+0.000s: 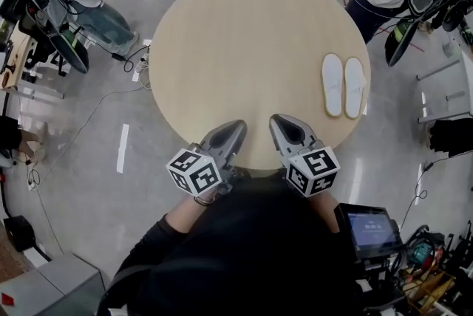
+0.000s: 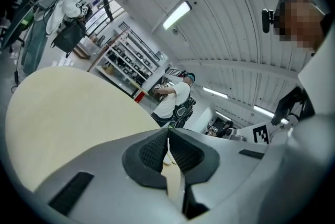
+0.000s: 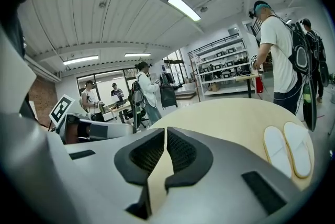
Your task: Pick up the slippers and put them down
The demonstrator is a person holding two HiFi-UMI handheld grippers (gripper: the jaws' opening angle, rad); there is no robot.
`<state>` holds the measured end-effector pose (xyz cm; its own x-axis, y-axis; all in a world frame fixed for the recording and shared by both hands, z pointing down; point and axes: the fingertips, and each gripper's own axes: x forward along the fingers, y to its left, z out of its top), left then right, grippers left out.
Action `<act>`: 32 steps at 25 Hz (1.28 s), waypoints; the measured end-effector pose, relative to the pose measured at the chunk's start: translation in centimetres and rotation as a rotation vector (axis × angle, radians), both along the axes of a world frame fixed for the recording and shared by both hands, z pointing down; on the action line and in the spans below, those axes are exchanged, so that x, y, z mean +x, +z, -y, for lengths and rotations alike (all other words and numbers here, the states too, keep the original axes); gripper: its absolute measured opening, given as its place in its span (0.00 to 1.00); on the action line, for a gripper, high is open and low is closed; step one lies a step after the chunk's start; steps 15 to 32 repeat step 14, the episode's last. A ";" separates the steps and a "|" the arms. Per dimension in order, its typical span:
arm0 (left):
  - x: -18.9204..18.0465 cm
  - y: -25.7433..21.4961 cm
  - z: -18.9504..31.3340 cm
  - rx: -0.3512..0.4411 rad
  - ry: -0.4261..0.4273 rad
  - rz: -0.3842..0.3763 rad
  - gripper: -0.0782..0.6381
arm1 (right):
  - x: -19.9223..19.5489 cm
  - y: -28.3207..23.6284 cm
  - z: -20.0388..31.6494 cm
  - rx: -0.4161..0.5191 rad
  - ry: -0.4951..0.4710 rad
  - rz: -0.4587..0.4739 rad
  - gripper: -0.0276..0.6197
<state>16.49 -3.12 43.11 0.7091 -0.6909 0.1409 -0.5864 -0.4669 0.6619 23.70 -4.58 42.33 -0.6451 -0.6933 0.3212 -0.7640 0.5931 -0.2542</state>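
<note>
Round table (image 1: 244,41), light wood top. Pair of white slippers (image 1: 344,86) lies flat on it, side by side, near the right edge. Left gripper (image 1: 236,127) & right gripper (image 1: 276,119) sit over the near edge in front of the person, just beside each other, tips angled inward, well apart from the slippers. Both have jaws together w/ nothing between the pads; the right shows only a thin slit. Other people stand beyond the table, far left & far right.

L gripper (image 2: 168,136) jaws together — pointing across beige round table (image 2: 68,113), people (image 2: 175,97) beyond
</note>
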 end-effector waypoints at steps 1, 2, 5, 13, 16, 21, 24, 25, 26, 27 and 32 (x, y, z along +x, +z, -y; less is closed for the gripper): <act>-0.3 -0.1 0.1 0.002 -0.008 -0.005 0.14 | -0.3 -0.1 0.0 0.002 -0.005 -0.006 0.09; -0.7 -0.1 0.1 0.003 -0.014 -0.009 0.14 | -0.6 -0.1 0.1 0.004 -0.010 -0.011 0.09; -1.5 0.0 0.5 0.004 -0.027 -0.017 0.14 | -1.3 0.0 0.5 0.002 -0.020 -0.022 0.09; 0.5 1.7 -0.1 -0.039 0.001 -0.030 0.14 | 0.2 1.1 -0.6 -0.005 -0.016 -0.078 0.09; 1.3 2.0 -0.5 -0.051 0.012 -0.035 0.14 | 0.8 1.2 -1.2 -0.007 -0.010 -0.088 0.09; 1.3 2.0 -0.5 -0.051 0.012 -0.035 0.14 | 0.8 1.2 -1.2 -0.007 -0.010 -0.088 0.09; 1.3 2.0 -0.5 -0.051 0.012 -0.035 0.14 | 0.8 1.2 -1.2 -0.007 -0.010 -0.088 0.09; 1.3 2.0 -0.5 -0.051 0.012 -0.035 0.14 | 0.8 1.2 -1.2 -0.007 -0.010 -0.088 0.09; 1.3 2.0 -0.5 -0.051 0.012 -0.035 0.14 | 0.8 1.2 -1.2 -0.007 -0.010 -0.088 0.09; 1.3 2.0 -0.5 -0.051 0.012 -0.035 0.14 | 0.8 1.2 -1.2 -0.007 -0.010 -0.088 0.09; 1.3 2.0 -0.5 -0.051 0.012 -0.035 0.14 | 0.8 1.2 -1.2 -0.007 -0.010 -0.088 0.09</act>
